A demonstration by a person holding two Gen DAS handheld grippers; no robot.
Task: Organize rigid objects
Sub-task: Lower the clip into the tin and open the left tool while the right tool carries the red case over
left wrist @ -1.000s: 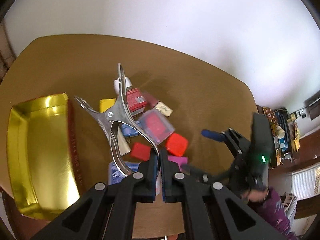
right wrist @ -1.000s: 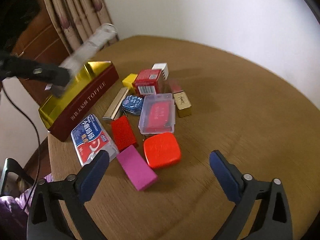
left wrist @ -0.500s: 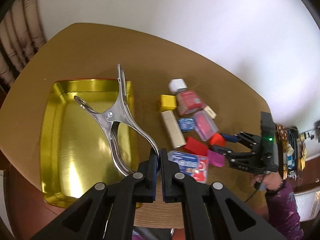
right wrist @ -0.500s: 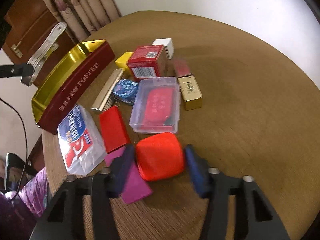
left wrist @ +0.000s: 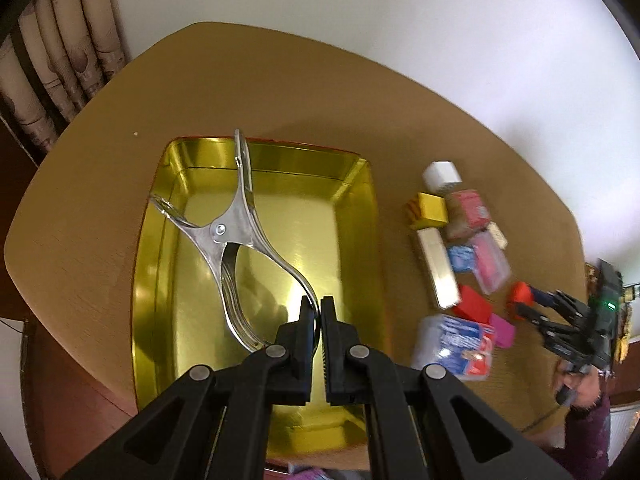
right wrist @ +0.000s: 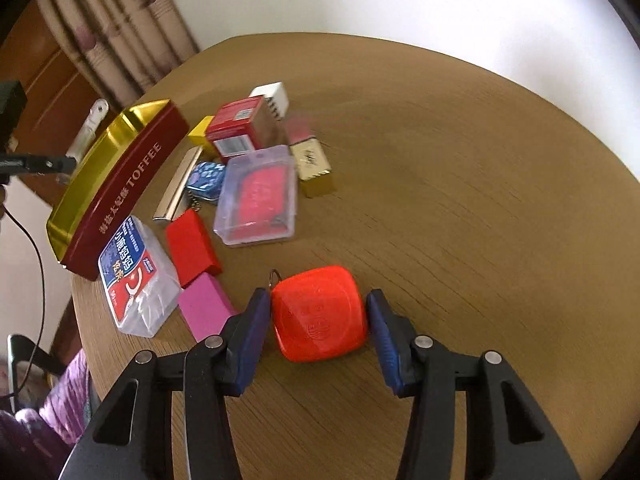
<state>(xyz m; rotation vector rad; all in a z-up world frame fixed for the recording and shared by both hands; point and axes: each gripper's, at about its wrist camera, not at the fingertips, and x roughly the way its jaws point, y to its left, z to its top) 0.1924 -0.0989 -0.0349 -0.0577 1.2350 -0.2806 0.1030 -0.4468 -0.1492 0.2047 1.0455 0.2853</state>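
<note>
My left gripper (left wrist: pixel 318 312) is shut on one handle of a large metal clamp (left wrist: pixel 236 236) and holds it over the gold tin tray (left wrist: pixel 360 240). The tray's red side reads TOFFEE in the right wrist view (right wrist: pixel 132 184). My right gripper (right wrist: pixel 316 320) is shut on an orange-red square case (right wrist: pixel 320 312) and holds it just above the round wooden table (right wrist: pixel 460 200). The case also shows in the left wrist view (left wrist: pixel 520 294), held off the table.
A heap of small boxes lies right of the tray: a clear case with a red card (right wrist: pixel 258 196), a red block (right wrist: pixel 192 248), a pink block (right wrist: pixel 204 304), a floss box (right wrist: pixel 136 276), a red carton (right wrist: pixel 236 128), a gold bar (right wrist: pixel 312 168). Curtains (left wrist: pixel 52 60) hang behind.
My left gripper has carried the clamp leftwards from above the heap to above the tray. My right gripper has closed on the orange-red case and drawn it away from the heap.
</note>
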